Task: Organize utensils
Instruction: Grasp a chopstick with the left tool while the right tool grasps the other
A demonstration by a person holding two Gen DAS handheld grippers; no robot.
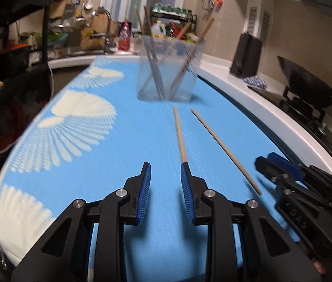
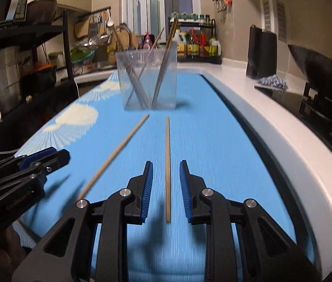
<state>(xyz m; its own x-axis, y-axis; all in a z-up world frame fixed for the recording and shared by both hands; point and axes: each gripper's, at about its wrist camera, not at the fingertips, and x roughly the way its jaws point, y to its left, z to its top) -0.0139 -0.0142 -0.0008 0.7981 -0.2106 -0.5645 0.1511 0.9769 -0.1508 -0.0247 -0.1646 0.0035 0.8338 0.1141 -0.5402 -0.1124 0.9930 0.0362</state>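
Note:
Two loose wooden chopsticks lie on the blue mat (image 1: 123, 145). In the left wrist view one chopstick (image 1: 179, 134) runs up to my left gripper's right finger, and the other (image 1: 224, 149) lies to its right. My left gripper (image 1: 165, 164) is open and empty. In the right wrist view my right gripper (image 2: 166, 163) is open, with one chopstick (image 2: 167, 164) lying between its fingers on the mat; the other chopstick (image 2: 116, 154) lies to the left. A clear square holder (image 1: 167, 70) (image 2: 148, 80) with several chopsticks stands ahead.
The white counter edge (image 2: 271, 127) runs along the right of the mat. A wok (image 1: 307, 82) sits on a stove at right. A black rack (image 2: 25, 54) stands at left; bottles and a sink area (image 2: 196, 44) lie behind the holder.

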